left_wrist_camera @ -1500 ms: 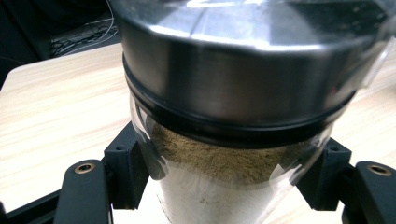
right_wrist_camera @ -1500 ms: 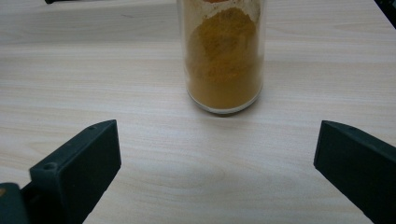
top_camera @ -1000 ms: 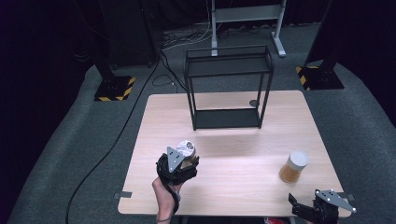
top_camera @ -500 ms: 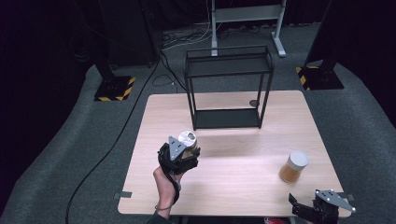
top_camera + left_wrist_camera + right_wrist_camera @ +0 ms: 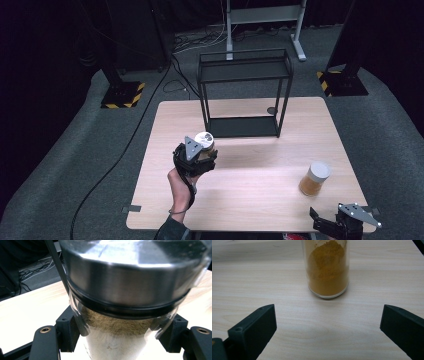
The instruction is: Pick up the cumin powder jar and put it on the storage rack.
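left hand-held gripper [image 5: 202, 150]: pinching spice jar [image 5: 130, 290] (metal lid) | right hand-held gripper [image 5: 328, 330]: spread

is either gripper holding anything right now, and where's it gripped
The left gripper holds a spice jar by its glass body, just under the metal lid. The right gripper is open, holding nothing.

A rack [image 5: 243, 95] stands behind two jars [image 5: 314, 178] on the table [image 5: 250, 200].

Left tongs [image 5: 202, 150] gripping spice jar [image 5: 204, 141], black rack [image 5: 244, 90] behind
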